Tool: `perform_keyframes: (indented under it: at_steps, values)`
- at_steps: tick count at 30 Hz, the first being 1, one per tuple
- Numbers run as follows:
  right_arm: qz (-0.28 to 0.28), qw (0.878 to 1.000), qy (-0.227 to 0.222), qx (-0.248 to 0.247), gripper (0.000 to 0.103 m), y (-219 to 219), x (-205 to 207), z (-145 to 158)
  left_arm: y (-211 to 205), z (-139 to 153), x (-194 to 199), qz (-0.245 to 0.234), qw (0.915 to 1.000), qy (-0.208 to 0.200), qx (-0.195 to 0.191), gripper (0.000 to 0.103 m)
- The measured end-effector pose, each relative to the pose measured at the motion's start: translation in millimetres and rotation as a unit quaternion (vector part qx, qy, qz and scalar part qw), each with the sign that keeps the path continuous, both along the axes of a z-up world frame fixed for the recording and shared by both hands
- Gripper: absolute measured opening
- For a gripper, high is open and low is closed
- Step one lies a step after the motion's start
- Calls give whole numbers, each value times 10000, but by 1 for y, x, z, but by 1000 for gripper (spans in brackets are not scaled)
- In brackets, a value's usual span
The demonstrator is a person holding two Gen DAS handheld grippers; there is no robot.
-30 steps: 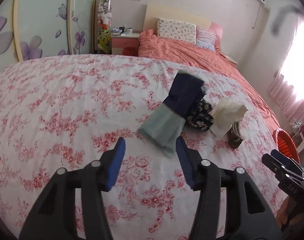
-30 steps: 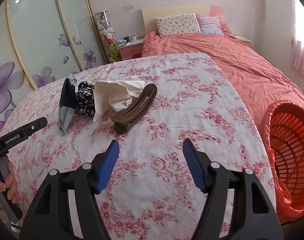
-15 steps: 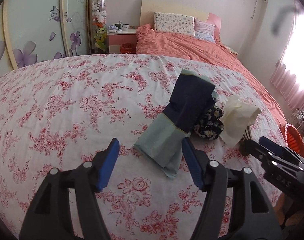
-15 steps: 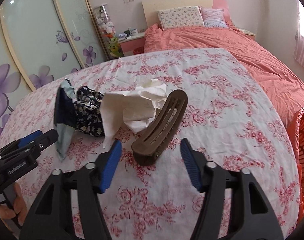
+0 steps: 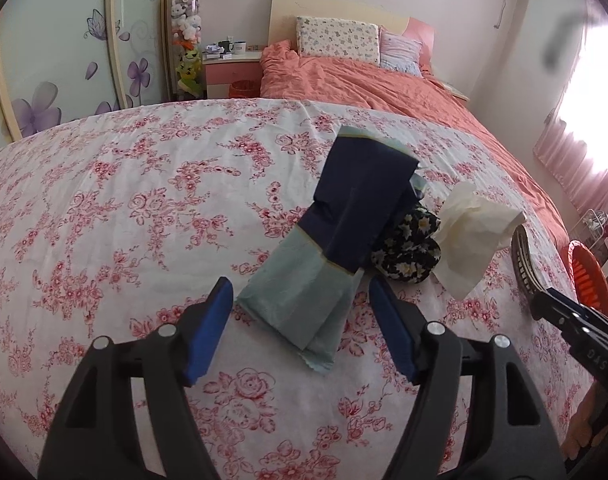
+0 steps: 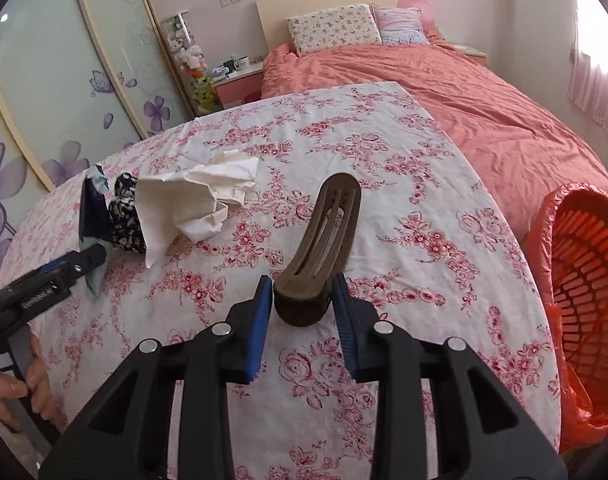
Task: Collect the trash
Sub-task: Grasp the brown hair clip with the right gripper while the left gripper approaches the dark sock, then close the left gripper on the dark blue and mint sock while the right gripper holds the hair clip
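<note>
Straddling the brown hair clip point(image 6: 324, 248), the right hand-held gripper point(image 6: 302, 304), slightly open, could knock it sideways; the left hand-held gripper point(image 5: 301, 334) gapes empty.

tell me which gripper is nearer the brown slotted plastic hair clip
Right. The right gripper has the brown slotted plastic hair clip between its open fingers; the left gripper sits off to the clip's left, at the blue-green packet.

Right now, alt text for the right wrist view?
The right hand-held gripper straddles the near end of a brown hair clip on the floral tablecloth, fingers not clearly clamped. Crumpled tissue lies left, orange basket right.
</note>
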State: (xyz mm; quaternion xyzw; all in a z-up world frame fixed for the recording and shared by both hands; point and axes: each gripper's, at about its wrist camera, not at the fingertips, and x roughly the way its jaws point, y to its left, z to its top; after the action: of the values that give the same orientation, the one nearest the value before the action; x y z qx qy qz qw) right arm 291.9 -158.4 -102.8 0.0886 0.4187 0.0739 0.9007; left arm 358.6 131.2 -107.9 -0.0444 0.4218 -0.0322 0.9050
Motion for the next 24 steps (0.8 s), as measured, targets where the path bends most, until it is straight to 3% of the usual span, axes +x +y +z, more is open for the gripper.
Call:
perform_keyframes:
  at_steps: [2,7,10,14,17,24]
  values:
    - [-62,10000,-39,60,60,1,5,3,-3,-2,2,-12,10000,32,14,70]
    - [-336,9994,29,-126,60,6,28,-4,-5,-5,10,28,9999,85,47,70]
    - [-513,9984,101,-199,53,2,37,-8,-4,-6,14,74,9999,98,29,69]
    - [-510,9978,76,-407,35,2,36,-9,-1,-7,14,97,9999,81,53,57]
    - [-412,9983,50,-402,30,1,30,-9,5,-6,10,92,9999,98,-1,49]
    - [-83,9989,46,-466,29,-1,3,-8,14,-4,-18,-1,9997,224,-60,47]
